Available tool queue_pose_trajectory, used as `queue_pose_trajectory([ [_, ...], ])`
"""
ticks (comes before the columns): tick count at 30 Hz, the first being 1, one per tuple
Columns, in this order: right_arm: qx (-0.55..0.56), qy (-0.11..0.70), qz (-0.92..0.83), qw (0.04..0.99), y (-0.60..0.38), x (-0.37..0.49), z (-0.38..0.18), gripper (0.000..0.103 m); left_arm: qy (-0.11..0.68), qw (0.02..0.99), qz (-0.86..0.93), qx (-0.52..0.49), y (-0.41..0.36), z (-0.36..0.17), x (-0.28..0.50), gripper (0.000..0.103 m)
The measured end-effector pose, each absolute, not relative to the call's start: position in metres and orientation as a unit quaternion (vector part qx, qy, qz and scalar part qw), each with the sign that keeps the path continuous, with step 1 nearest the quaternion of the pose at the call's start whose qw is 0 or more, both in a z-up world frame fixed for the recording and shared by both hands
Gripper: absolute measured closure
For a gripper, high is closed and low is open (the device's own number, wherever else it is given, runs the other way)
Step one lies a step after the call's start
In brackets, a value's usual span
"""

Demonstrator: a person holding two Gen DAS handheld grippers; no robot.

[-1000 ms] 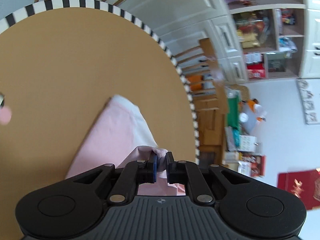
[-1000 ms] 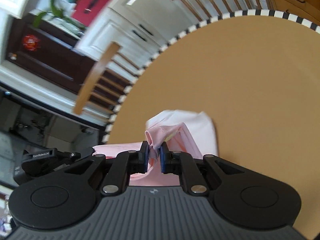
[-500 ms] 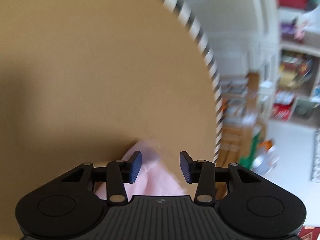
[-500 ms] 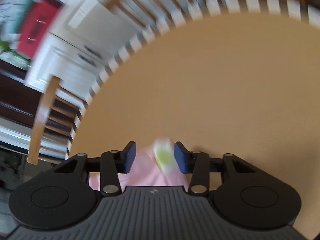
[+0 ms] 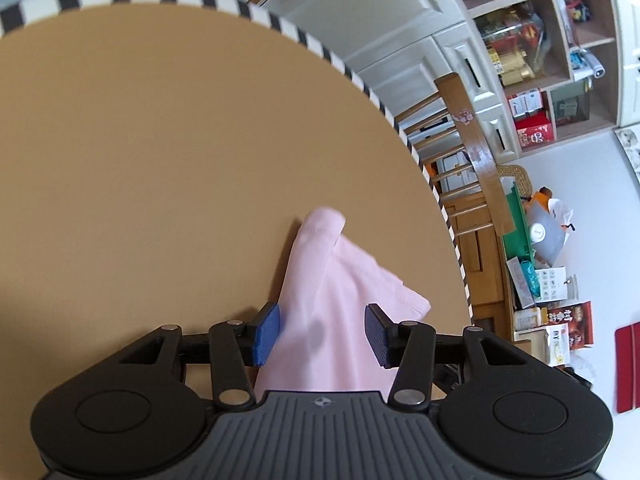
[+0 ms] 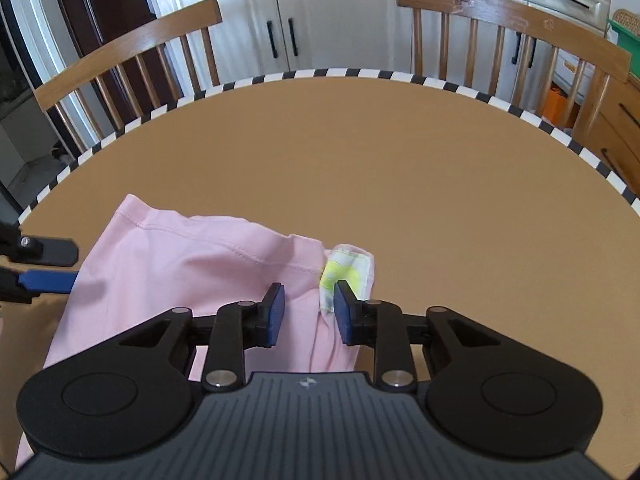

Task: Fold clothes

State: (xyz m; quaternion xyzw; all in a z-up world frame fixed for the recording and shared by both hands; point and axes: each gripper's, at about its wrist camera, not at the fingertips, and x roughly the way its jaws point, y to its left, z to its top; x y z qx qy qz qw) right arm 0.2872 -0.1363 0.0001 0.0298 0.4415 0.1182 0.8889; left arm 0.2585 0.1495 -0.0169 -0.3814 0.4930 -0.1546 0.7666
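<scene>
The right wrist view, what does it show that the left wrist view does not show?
Only the right wrist view shows the white and yellow patch on the pink garment, plus the left hand-held gripper. Only the left view shows the shelves. Both show the garment on the round table, with each gripper, including the right hand-held gripper, open above it.

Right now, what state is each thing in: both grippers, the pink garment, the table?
Left gripper: open, blue-padded fingers either side of the cloth, not clamping.
Right gripper: open, over the garment's edge.
Pink garment: released, lying loosely folded and creased on the table, white-and-yellow label showing.
Round tan table with striped rim: holds only the garment.
</scene>
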Motion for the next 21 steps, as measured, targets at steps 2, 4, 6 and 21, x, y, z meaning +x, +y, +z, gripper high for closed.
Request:
queue_pose_trajectory([
  [2,0.064,0.447,0.112,0.885,-0.141,0.286,-0.002,0.081,0.493,0.766,-0.155,-0.382,0.148,-0.018,0.256,0.051],
  [4,0.080,0.448,0.098,0.885,-0.144,0.282,-0.002,0.087,0.493,0.765,-0.156,-0.383,0.148,-0.018,0.254,0.050],
  [6,0.080,0.450,0.105,0.883,-0.142,0.279,-0.001,0.088,0.493,0.765,-0.158,-0.384,0.148,-0.018,0.253,0.049],
  [21,0.152,0.431,0.101,0.884,-0.150,0.267,0.016,0.100,0.495,0.759,-0.160,-0.392,0.146,-0.021,0.240,0.045],
])
